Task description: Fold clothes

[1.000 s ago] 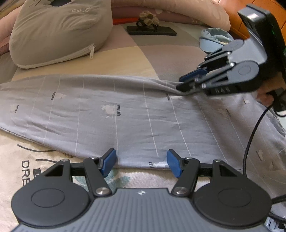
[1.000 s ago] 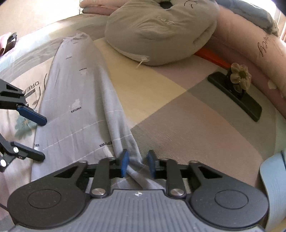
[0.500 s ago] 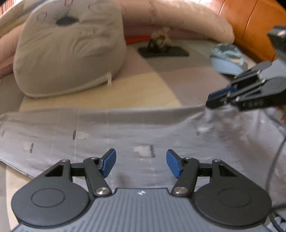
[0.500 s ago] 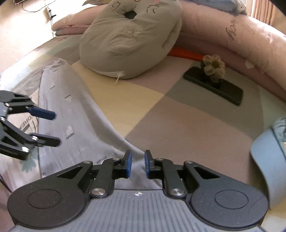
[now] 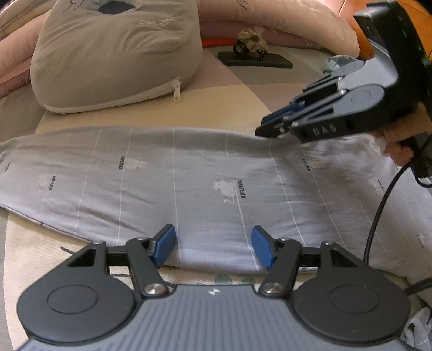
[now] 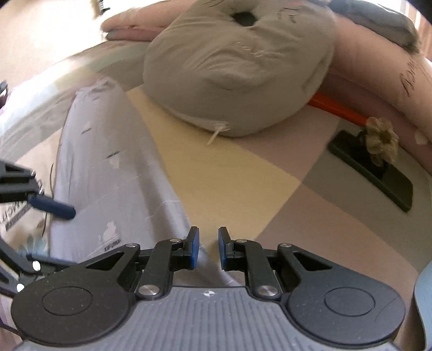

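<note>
We see the grey garment [image 5: 205,186] spread long across the bed sheet [image 5: 243,91], running from 9 o'clock to 3 o'clock in the left wrist view, w/ thin white lines and small printed marks on it. Its near hem lies just in front of the left gripper [image 5: 213,247]. That gripper's jaws stand apart, blue pads either side of the hem; the cloth lies under and between them, not pinched.

The right gripper [image 5: 266,129] comes in at about 2 o'clock in the left view, low over the garment's far edge. From its own cam the right gripper [image 6: 207,248] has a narrow gap between the pads, and the cloth edge passes below that gap. The frame is blurred there, so it's prob. not clamped on anything – we read it as slightly open, empty. A hand [image 5: 399,151] shows behind it at 3 o'clock, w/ a black cable [image 5: 378,210] trailing down over the cloth.

At 11 o'clock in the left view sits a beige cat pillow [image 5: 116,54], apart from the garment. At 1 o'clock a dark phone [image 5: 255,59] w/ a flower charm [image 5: 249,43] on it. A pink bolster [image 5: 297,24] lines the far side. A light blue cloth [image 6: 424,302] shows at 4 o'clock in the right view.
</note>
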Action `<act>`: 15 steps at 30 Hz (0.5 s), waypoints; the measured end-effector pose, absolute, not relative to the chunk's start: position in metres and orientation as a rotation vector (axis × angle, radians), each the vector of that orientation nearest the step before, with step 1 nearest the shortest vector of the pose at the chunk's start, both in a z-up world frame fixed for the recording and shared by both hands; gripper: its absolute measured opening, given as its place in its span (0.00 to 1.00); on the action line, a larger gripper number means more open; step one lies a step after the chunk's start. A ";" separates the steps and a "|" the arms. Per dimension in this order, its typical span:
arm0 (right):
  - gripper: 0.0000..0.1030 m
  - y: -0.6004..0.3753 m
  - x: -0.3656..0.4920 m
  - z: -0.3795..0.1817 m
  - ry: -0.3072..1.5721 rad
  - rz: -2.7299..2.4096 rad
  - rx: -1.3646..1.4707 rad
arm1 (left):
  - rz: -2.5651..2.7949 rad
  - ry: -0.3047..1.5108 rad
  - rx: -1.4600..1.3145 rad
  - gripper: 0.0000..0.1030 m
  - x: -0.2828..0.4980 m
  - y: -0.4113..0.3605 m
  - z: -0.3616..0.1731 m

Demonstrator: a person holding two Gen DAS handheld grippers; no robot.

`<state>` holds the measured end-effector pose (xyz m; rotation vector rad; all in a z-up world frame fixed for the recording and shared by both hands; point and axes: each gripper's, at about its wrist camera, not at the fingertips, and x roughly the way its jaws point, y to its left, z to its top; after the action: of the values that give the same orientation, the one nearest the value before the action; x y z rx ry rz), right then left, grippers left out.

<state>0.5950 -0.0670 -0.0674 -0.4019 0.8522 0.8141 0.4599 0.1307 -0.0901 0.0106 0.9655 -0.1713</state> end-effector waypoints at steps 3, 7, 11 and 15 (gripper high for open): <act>0.20 -0.063 0.586 -0.070 0.840 0.835 -0.451 | -0.168 0.958 0.006 0.61 0.458 0.131 -0.090; 0.20 -0.057 0.574 -0.076 0.792 0.862 -0.552 | -0.168 0.955 0.001 0.61 0.458 0.131 -0.090; 0.02 -0.053 0.568 -0.077 0.775 0.908 -0.609 | -0.171 0.958 0.002 0.62 0.460 0.132 -0.089; 0.01 -0.050 0.572 -0.077 0.751 0.877 -0.632 | -0.172 0.959 0.006 0.62 0.459 0.132 -0.090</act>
<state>0.5719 -0.0504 -0.0770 -0.6324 0.7508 0.8768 0.4589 0.1320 -0.0896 0.0056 0.9588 -0.1721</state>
